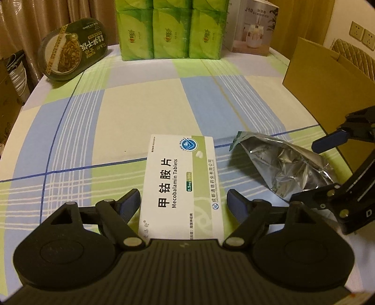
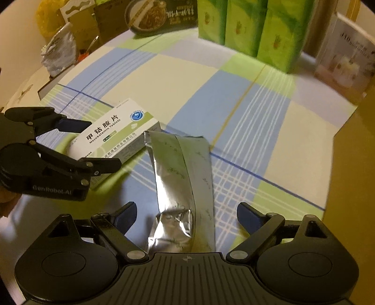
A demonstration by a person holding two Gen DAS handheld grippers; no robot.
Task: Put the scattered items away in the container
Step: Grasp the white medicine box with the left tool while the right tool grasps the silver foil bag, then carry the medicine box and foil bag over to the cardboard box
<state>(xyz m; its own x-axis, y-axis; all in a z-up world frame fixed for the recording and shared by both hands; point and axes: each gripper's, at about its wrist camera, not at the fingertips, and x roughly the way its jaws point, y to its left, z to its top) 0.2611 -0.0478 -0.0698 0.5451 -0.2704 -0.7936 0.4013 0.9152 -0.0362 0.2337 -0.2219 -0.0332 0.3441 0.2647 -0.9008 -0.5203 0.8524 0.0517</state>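
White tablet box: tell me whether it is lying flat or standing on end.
Lying flat. The white tablet box rests on the checked tablecloth, its printed face turned up.

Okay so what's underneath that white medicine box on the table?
The medicine box lies flat on the checked tablecloth, with the silver foil pouch beside it, not beneath. Whatever might sit directly under the box is covered; only cloth shows around its edges.

Ahead of the tongs a checked tablecloth (image 1: pixel 145 103) of blue, green and cream is covering the table, brown curtains (image 1: pixel 35 21) are hanging beyond its far left edge, and wall sockets (image 1: pixel 362 35) are showing on a pale wall to the far right under dim, warm light.
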